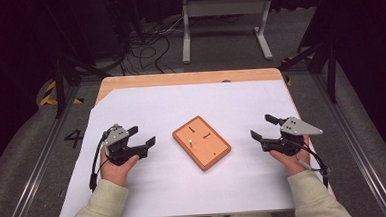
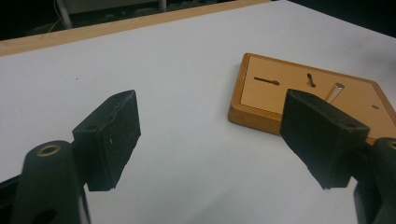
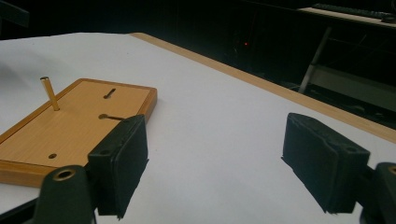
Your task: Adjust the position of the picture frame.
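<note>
White paper [image 1: 185,189] covers a wooden table [image 1: 189,78] in a dark room, with cables and a grey metal stand on the floor beyond its far edge.

Two tongs are held just above the paper, one in each hand. The left tongs [image 1: 143,136] sit toward the left edge of the paper, jaws spread wide and holding nothing. The right tongs [image 1: 262,127] sit toward the right edge, jaws also spread and empty. Both point inward at the middle of the sheet.

Between them, at the centre of the paper and well apart from either tool, lies one flat wooden board [image 1: 211,155], turned at an angle to the table edges. One short metal pin [image 1: 188,141] stands in it, leaning slightly. Two dark pins lie flat on the board: one [image 3: 110,93] nearer the far end, one [image 2: 266,81] beside it. At least one small empty hole [image 3: 52,156] shows near the board's near end.

Likely risks: the lying pins are thin and low, so the blunt jaws could slide over one or flick it off the board onto the paper. A push from one side could shift the loose board, since nothing is steadying it. Reaching in carelessly could knock the leaning pin out.

Count: two tongs, one board, three pins, one sheet.
</note>
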Demonstrator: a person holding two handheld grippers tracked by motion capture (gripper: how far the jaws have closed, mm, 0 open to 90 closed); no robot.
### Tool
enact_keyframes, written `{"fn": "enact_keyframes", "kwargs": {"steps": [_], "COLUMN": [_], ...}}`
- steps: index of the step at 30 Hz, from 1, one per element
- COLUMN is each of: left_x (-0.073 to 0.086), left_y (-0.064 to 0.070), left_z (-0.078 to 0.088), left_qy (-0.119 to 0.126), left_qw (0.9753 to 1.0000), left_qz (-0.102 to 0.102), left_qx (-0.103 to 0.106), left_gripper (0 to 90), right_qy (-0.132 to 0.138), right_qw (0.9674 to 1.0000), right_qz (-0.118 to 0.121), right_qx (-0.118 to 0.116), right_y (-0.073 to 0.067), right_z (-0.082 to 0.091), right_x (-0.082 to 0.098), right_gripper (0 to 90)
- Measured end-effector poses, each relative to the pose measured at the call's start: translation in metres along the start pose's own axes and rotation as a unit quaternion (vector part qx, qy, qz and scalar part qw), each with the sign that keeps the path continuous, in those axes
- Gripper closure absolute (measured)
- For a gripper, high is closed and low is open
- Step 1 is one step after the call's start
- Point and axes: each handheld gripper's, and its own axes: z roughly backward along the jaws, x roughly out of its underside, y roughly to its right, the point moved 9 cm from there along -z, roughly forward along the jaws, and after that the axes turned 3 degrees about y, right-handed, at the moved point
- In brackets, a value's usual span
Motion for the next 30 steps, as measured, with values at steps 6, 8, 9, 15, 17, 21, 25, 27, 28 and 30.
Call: {"fn": "enact_keyframes", "kwargs": {"steps": [6,8,9,15,17,21,25,27,28,30], "left_x": [-0.0006,-0.0009,-0.0012,-0.0025,-0.0021,-0.0029,-0.0032,-0.0041,-0.0041,-0.0063], "left_y": [-0.0001,0.0015,0.0022,0.0035,0.0034,0.0038,0.0043,0.0046,0.0046,0.0064], "left_z": [0.0004,0.0001,-0.0001,-0.0006,-0.0012,-0.0014,-0.0018,-0.0020,-0.0020,-0.0025], "left_qy": [0.001,0.002,0.002,0.003,0.001,0.003,0.003,0.004,0.004,0.003], "left_qw": [1.0000,0.9999,0.9999,0.9998,0.9998,0.9997,0.9997,0.9997,0.9997,0.9995], "left_qz": [-0.007,-0.012,-0.017,-0.020,-0.021,-0.023,-0.024,-0.024,-0.024,-0.029], "left_qx": [-0.002,0.000,0.001,0.004,0.004,0.005,0.005,0.006,0.006,0.009], "left_gripper": [21.3,24.0,25.0,25.3,25.2,25.2,25.9,26.3,26.4,27.2], "right_qy": [0.003,0.002,0.002,0.000,0.001,-0.001,-0.001,-0.001,-0.002,-0.004], "right_qw": [1.0000,1.0000,1.0000,1.0000,1.0000,1.0000,1.0000,1.0000,1.0000,0.9999], "right_qz": [-0.001,-0.001,0.000,0.001,0.001,-0.002,-0.002,-0.004,-0.006,-0.010], "right_qx": [0.000,0.002,0.002,0.004,0.005,0.003,0.003,0.003,0.003,0.001], "right_y": [-0.0001,0.0004,0.0003,-0.0004,0.0004,-0.0001,0.0001,0.0007,0.0009,0.0007], "right_z": [0.0004,0.0002,-0.0001,0.0009,0.0014,0.0010,0.0008,0.0011,0.0013,0.0013], "right_x": [-0.0012,-0.0011,-0.0011,-0.0014,-0.0016,-0.0007,-0.0007,-0.0007,-0.0005,0.0001], "right_gripper": [23.3,23.2,23.2,23.0,22.9,22.7,22.7,22.7,22.8,23.3]}}
